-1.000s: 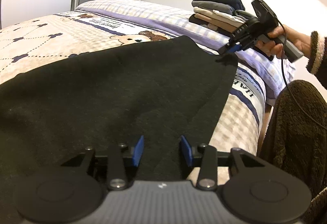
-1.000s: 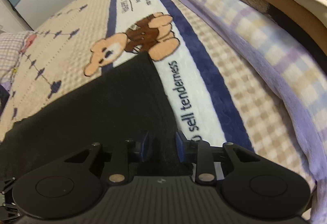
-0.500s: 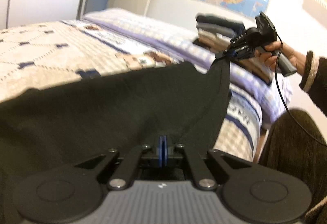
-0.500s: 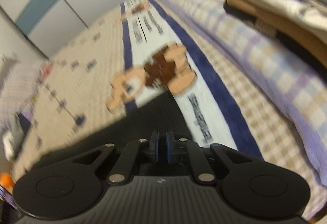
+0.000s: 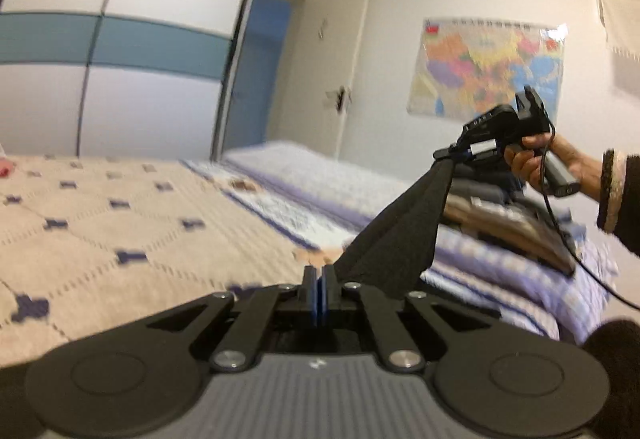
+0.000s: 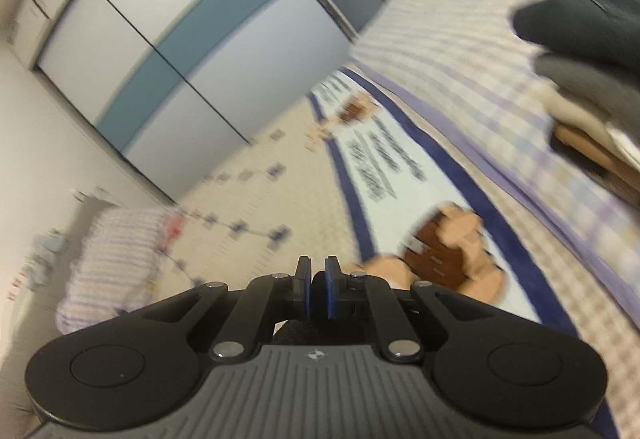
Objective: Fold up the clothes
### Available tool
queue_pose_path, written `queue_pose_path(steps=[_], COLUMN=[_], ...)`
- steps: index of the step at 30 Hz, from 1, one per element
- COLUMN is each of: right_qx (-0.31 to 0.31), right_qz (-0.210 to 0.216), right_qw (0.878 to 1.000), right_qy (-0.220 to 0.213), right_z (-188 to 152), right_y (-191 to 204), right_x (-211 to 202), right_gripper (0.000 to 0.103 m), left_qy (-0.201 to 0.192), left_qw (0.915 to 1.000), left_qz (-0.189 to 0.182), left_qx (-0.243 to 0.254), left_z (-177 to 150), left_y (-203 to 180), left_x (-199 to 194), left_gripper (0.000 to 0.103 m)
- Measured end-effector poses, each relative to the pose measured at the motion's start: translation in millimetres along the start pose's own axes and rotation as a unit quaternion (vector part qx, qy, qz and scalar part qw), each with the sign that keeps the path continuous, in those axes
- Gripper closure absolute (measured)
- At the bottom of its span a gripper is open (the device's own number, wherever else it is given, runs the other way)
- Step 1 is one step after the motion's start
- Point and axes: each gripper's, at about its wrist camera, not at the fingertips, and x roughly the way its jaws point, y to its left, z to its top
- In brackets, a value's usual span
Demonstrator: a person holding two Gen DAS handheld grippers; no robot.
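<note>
A black garment (image 5: 400,239) hangs stretched between my two grippers, lifted off the bed. My left gripper (image 5: 319,293) is shut on one edge of it, low in the left wrist view. My right gripper (image 5: 454,155) shows there at upper right, held by a hand and shut on the other corner. In the right wrist view my right gripper (image 6: 316,289) is shut, with a bit of black cloth (image 6: 320,281) between its blue pads and more of it (image 6: 300,333) below. Most of the garment is hidden under the grippers.
The bed (image 5: 120,231) has a beige patterned cover with a bear print (image 6: 444,247) and a purple checked quilt (image 5: 500,279). A stack of folded clothes (image 5: 508,215) lies on the quilt at right. A wardrobe (image 5: 112,51) stands behind. A striped pillow (image 6: 116,263) lies at left.
Both grippers closed on the black garment and lifted it up off the bed; the cameras now tilt upward toward the wardrobe and wall.
</note>
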Motion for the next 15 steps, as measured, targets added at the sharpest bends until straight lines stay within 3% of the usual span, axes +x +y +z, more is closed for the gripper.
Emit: queue_pose_path(steps=[5, 15], right_qx=[-0.012, -0.031], right_qz=[0.011, -0.089], right_qw=[1.000, 0.993], right_qy=[-0.009, 0.075], right_z=[9, -50], right_y=[3, -80], right_x=[-8, -19], right_gripper=[0.095, 0.095], left_qy=[-0.001, 0.107], left_qw=[0.9997, 0.9893], left_qz=[-0.021, -0.074], left_qx=[0.013, 0.065], left_z=[3, -40], left_y=[-11, -48], left_x=[-3, 15], left_gripper=[0.101, 0.101])
